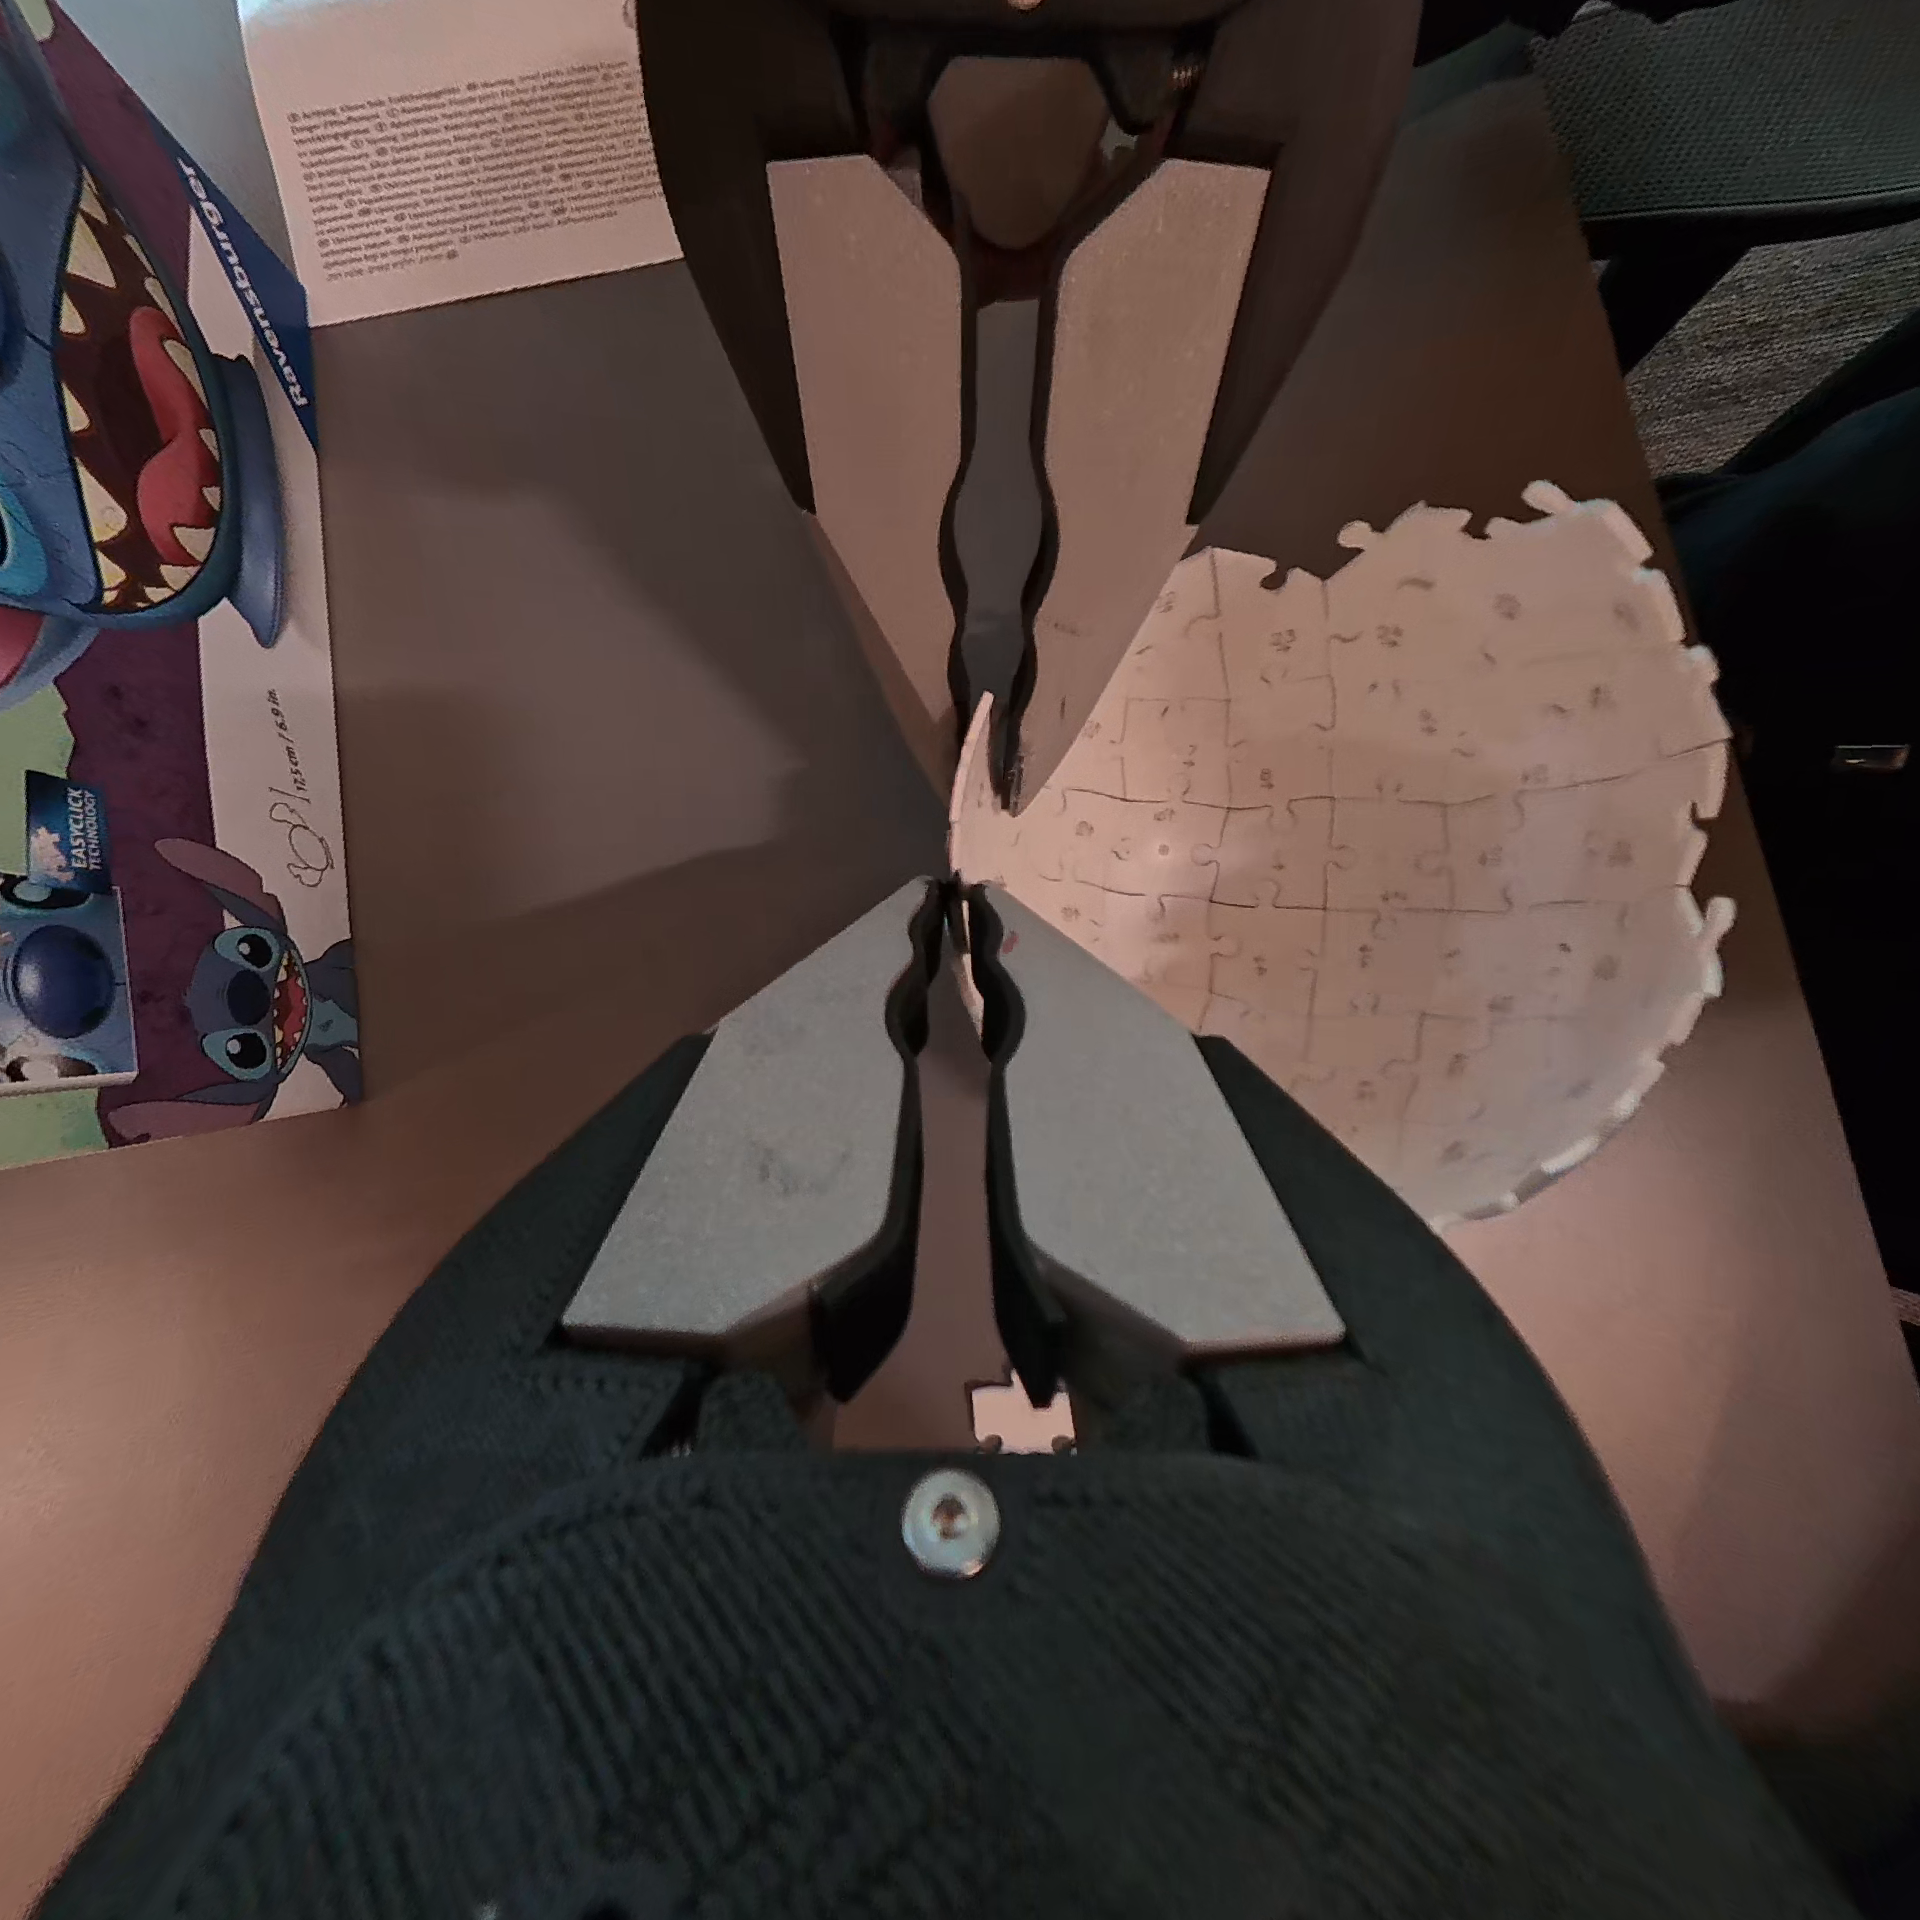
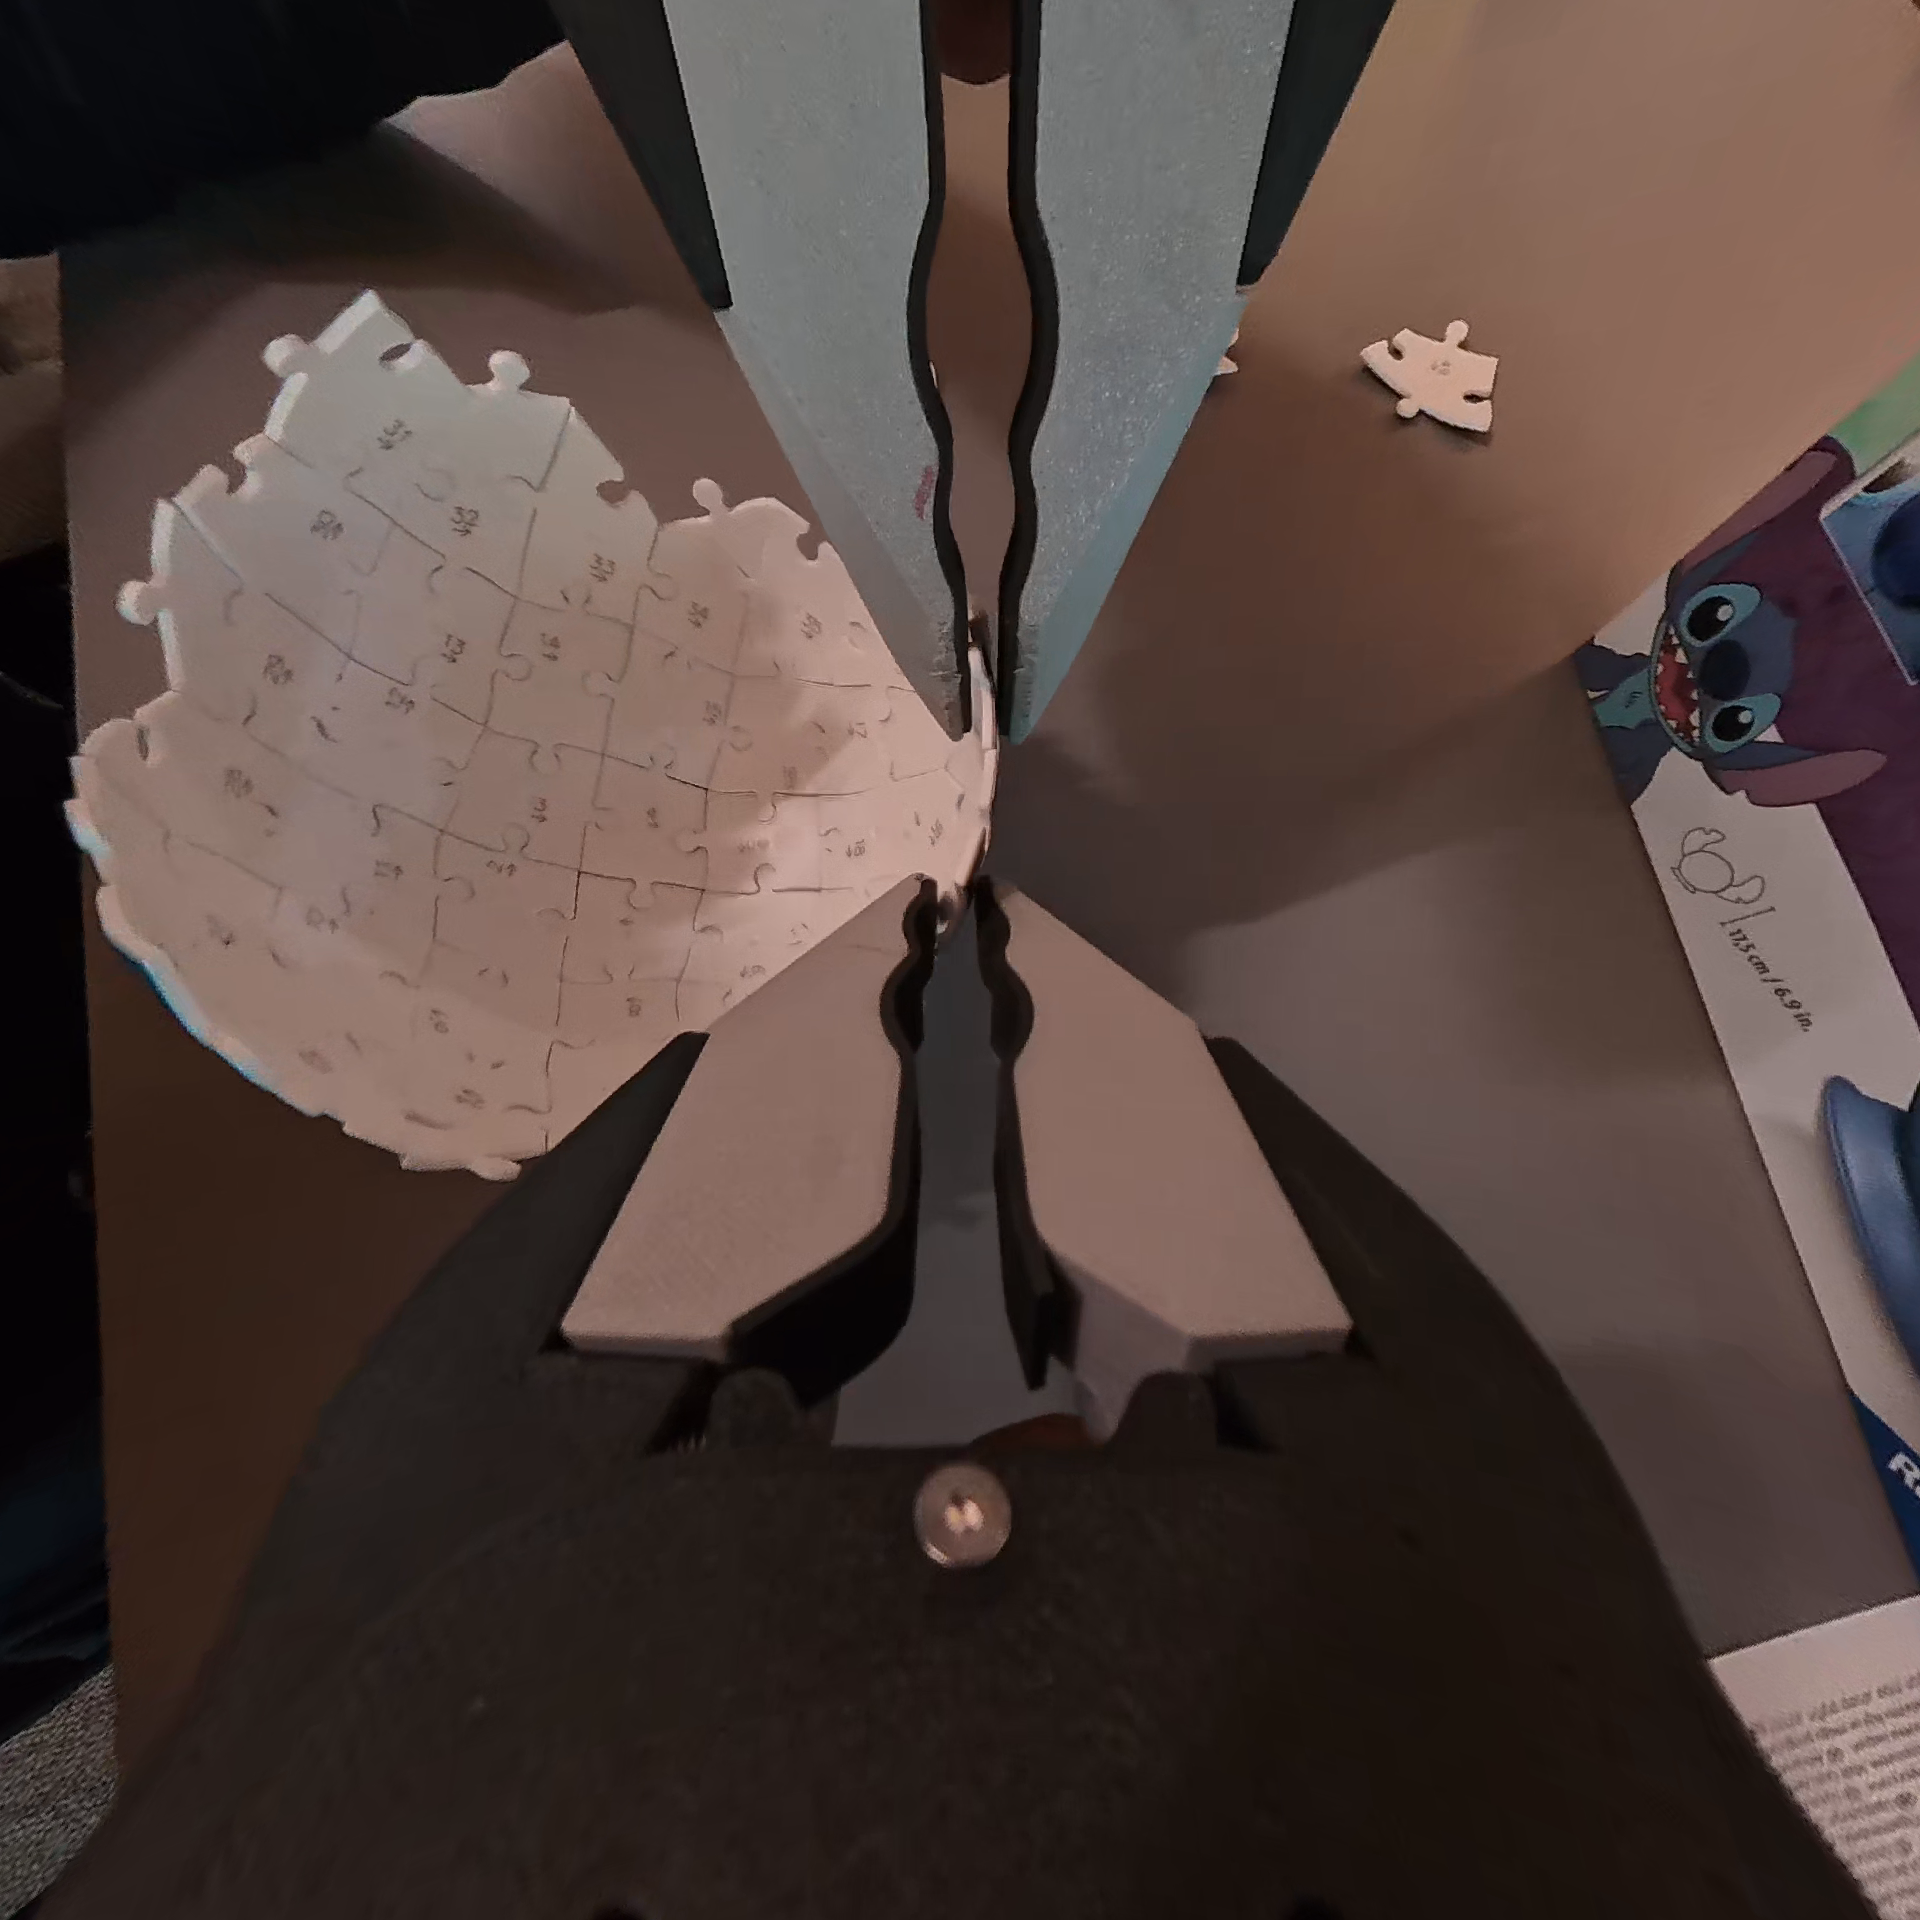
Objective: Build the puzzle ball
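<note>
Puzzle ball half-shell (image 1: 1351, 862) sits between both tips: left hand-held gripper (image 1: 951, 904) and right hand-held gripper (image 2: 956, 894) each pinching its rim.

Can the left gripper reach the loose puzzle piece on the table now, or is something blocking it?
Probably not yet. The left gripper is shut on the rim of the puzzle shell, so it is busy. The loose piece lies apart on bare table.

Dim, warm light; the white puzzle shell (image 1: 1403, 831) glows brightest, pinkish inside; soft shadows spread over the table (image 1: 582, 644) left of it. Wide-angle bending warps the edges; the near gripper bodies look soft.
</note>
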Tool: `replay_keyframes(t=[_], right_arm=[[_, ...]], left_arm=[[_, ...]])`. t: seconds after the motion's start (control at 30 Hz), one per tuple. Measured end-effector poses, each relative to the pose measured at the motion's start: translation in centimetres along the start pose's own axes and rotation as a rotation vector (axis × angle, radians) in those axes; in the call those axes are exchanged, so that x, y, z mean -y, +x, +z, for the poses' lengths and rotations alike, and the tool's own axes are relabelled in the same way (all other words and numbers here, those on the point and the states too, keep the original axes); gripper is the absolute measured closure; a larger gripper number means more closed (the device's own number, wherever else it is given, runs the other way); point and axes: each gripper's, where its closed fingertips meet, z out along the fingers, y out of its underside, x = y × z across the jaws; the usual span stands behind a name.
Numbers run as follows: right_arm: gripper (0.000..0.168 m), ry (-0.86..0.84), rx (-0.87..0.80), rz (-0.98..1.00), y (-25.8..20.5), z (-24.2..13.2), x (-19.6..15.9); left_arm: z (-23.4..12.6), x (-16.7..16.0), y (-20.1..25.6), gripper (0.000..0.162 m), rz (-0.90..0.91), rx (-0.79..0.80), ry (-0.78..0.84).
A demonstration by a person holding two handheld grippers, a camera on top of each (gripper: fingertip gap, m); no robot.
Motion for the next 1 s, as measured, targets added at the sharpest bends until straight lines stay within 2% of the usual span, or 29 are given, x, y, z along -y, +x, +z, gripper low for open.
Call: replay_keyframes(t=[0.43, 0.47, 0.5, 0.53, 0.77, 1.0], right_arm=[[0.167, 0.000, -0.017, 0.115, 0.5, 0.0, -0.1], [0.160, -0.002, -0.042, 0.112, 0.8, -0.1, -0.1], [0.146, 0.001, -0.071, 0.107, 1.1, -0.3, -0.1], [0.142, 0.011, -0.081, 0.101, 1.1, -0.6, 0.0], [0.137, 0.205, -0.123, 0.110, 1.4, -4.6, 1.5], [0.133, 0.383, -0.227, 0.178, 4.1, -7.5, 0.2]], left_arm=[[0.1, 0.1, 0.3, 0.156, -0.043, -0.032, 0.002], [0.1, 0.0, 0.3, 0.156, -0.047, -0.030, -0.001], [0.0, 0.1, 0.3, 0.156, -0.051, -0.032, -0.001], [-0.1, 0.0, 0.4, 0.156, -0.052, -0.033, -0.005], [-0.2, -0.1, 0.4, 0.156, -0.052, -0.017, -0.022], [-0.6, -0.1, 0.2, 0.145, -0.065, -0.003, -0.016]])
